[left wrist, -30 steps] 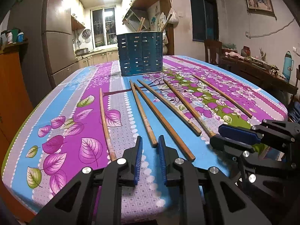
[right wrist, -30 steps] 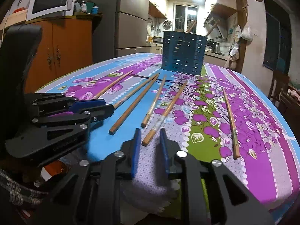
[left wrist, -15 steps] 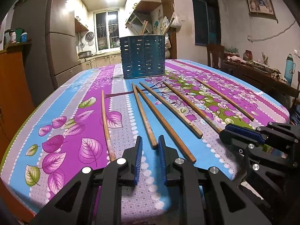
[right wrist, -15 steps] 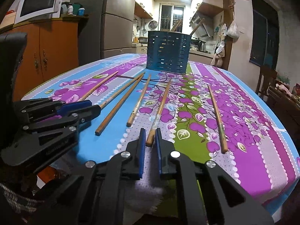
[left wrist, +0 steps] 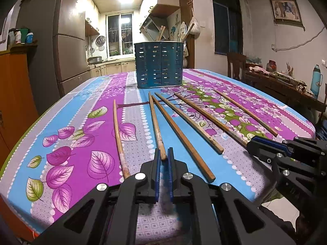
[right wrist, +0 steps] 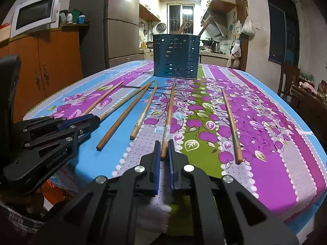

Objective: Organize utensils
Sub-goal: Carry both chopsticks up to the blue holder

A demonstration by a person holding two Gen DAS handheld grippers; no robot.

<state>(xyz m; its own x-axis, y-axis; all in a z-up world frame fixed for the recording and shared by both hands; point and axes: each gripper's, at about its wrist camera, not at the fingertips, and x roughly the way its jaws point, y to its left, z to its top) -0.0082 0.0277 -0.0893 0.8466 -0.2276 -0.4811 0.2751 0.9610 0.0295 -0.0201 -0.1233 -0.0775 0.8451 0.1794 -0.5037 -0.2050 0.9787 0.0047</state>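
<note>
— What have the tongs got hold of?

— Each is clamped on the near end of one long, thin, brown wooden chopstick. The left gripper (left wrist: 162, 159) has its blue pads pressed on the second stick from its left (left wrist: 156, 125); the right gripper (right wrist: 164, 150) pinches the stick straight ahead of it (right wrist: 168, 116).

— And the rest?

— Four more wooden chopsticks lie loose on the purple-and-blue flowered tablecloth (left wrist: 81, 134), fanned out beyond the fingertips: one just left of the left tongs (left wrist: 118, 134), two between the two tongs, one to the right of the right tongs (right wrist: 232, 122). All point toward the dark blue slotted plastic utensil holder (left wrist: 159, 64), well ahead of both.

— How will they handle?

— Light and stiff, I'd judge, so no bending. But smooth and round; held at the very tip, a stick may swivel or droop. The worn, pale patches near the ends might be rougher, though that's hard to tell here. A grip further up the shaft would hold steadier.
</note>
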